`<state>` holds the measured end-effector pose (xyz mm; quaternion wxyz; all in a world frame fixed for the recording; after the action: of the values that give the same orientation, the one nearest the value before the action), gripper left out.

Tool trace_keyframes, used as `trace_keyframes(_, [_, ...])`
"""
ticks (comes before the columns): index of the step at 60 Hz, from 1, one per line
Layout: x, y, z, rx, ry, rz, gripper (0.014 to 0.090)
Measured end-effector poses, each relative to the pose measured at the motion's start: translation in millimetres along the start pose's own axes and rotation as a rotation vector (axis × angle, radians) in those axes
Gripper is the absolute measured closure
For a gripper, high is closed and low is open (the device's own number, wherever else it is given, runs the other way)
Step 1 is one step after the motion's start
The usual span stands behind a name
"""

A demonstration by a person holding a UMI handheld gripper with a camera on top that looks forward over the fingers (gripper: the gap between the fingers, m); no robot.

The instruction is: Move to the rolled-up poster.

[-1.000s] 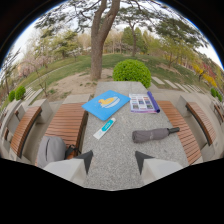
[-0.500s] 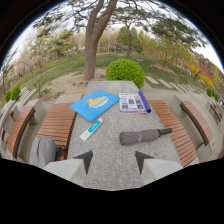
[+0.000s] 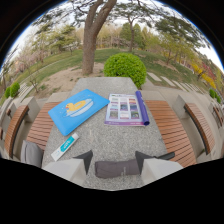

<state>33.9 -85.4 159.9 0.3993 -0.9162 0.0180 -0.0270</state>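
Rolled-up poster [image 3: 127,115] lies beyond my open, empty fingers [image 3: 114,161], roll axis running away, slightly rt.

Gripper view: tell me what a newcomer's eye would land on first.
First the bright blue board with a yellow duck, lying on the stone table beside a poster that is partly unrolled, its purple roll along one side. Nearer, a dark folded umbrella lies between the open jaws of the gripper. Beyond the table stand a round green bush and a tree trunk.
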Motion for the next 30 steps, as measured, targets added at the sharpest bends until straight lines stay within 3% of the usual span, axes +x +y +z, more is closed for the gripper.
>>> trace_keyframes(30, [63.1, -56.2, 215.1, -0.060, 0.008, -0.015, 0.0202])
